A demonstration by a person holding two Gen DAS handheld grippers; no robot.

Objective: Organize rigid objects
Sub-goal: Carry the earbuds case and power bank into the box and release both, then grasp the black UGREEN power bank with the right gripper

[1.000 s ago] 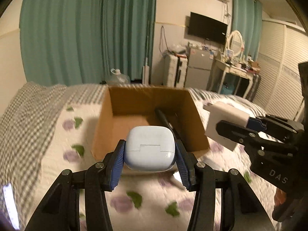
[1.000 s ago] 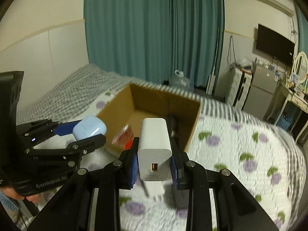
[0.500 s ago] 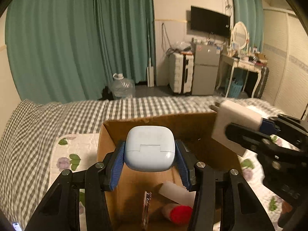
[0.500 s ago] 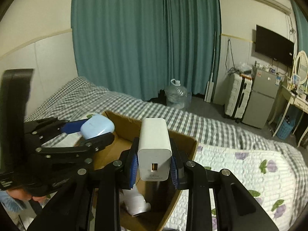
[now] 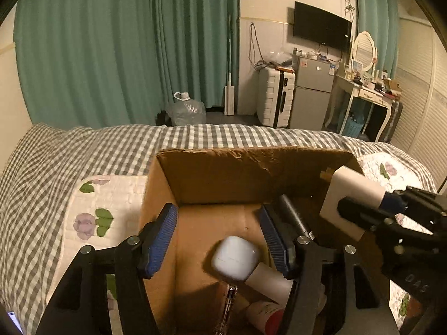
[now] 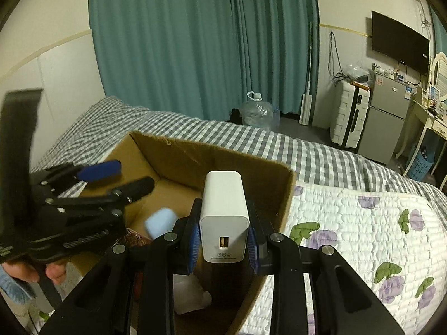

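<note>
Left gripper [image 5: 218, 234] open above the cardboard box [image 5: 251, 167]; earbud case [image 5: 234, 261] inside (blurred). Right gripper [image 6: 223, 237] clamps the charger [image 6: 224, 215]; released here, near the box's right wall, it may strike the rim.

White earbud case [image 5: 233, 257] inside cardboard box [image 5: 223, 173], charger [image 6: 224, 215] above

Right hand-held gripper [image 6: 223, 237] clamps white 66W charger [image 6: 224, 215] above cardboard box [image 6: 212, 153].
</note>
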